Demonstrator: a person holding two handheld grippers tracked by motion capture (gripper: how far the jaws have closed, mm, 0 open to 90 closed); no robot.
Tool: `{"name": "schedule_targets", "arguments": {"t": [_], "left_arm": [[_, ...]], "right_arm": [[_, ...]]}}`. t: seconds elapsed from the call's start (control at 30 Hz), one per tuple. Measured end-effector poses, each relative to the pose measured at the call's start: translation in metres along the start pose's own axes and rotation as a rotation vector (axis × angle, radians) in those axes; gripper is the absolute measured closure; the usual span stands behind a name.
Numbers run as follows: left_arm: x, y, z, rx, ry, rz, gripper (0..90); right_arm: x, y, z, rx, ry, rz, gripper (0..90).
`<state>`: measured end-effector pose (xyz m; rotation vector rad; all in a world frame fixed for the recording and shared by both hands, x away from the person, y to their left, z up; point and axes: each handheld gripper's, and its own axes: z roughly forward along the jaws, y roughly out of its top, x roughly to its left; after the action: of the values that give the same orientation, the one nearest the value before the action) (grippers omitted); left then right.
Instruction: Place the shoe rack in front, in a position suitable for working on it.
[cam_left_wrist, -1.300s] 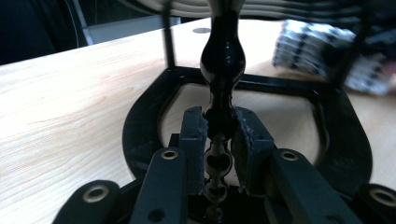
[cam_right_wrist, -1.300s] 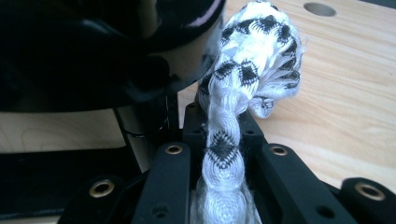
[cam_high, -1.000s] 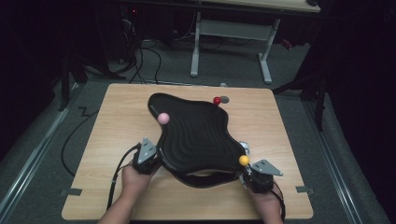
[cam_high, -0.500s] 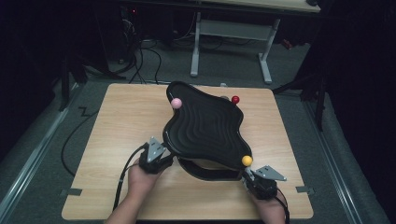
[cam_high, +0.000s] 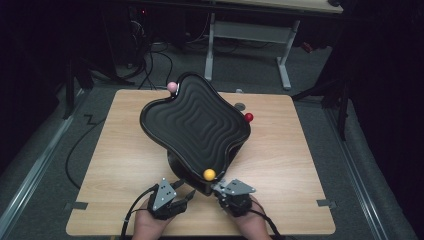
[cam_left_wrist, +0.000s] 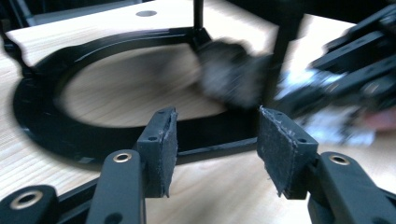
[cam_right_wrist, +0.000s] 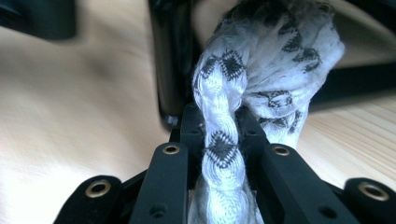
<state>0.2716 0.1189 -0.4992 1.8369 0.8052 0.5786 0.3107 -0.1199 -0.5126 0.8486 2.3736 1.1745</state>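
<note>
The white patterned cloth (cam_right_wrist: 219, 140), twisted ropelike, runs lengthwise straight ahead between the right gripper (cam_right_wrist: 219, 135)'s clamped jaws, bunching just beyond them beside a black stand (cam_right_wrist: 170, 60). The left gripper (cam_left_wrist: 212, 140) gapes wide, holding nothing.

table lit, surroundings dark | left gripper view motion-blurred

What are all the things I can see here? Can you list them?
Tray: one, black and wavy, tilted above the table's middle.
Balls: three on the tray's corners, pink far, red right, yellow near.
Ring stand: one, black, on the table under the tray.
Cloth: one, white with dark pattern, pinched by the right gripper.
Table: one, light wood.
Left gripper: black, open, near the stand.
Right gripper: black, shut on the cloth.
</note>
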Motion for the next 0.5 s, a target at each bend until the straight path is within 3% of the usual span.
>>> {"name": "schedule_targets", "arguments": {"t": [0.07,0.2,0.3,0.37,0.5], "left_arm": [[-0.003,0.000,-0.001,-0.011,0.000,0.002,48.1],[-0.003,0.004,0.005,-0.026,0.007,-0.010,50.5],[-0.005,0.009,0.017,-0.019,-0.002,-0.024,56.9],[-0.009,0.011,0.021,-0.012,0.010,-0.014,72.0],[-0.015,0.009,0.013,0.001,-0.006,-0.003,74.7]], "right_arm": [[0.011,0.005,0.004,-0.001,0.021,-0.027,77.9],[0.015,0.005,-0.007,-0.032,-0.020,-0.063,77.9],[0.003,0.005,-0.019,-0.079,-0.069,-0.032,78.1],[-0.007,0.006,-0.022,-0.097,-0.097,-0.016,78.0],[-0.023,0.011,-0.013,-0.103,-0.142,-0.014,78.0]]}}
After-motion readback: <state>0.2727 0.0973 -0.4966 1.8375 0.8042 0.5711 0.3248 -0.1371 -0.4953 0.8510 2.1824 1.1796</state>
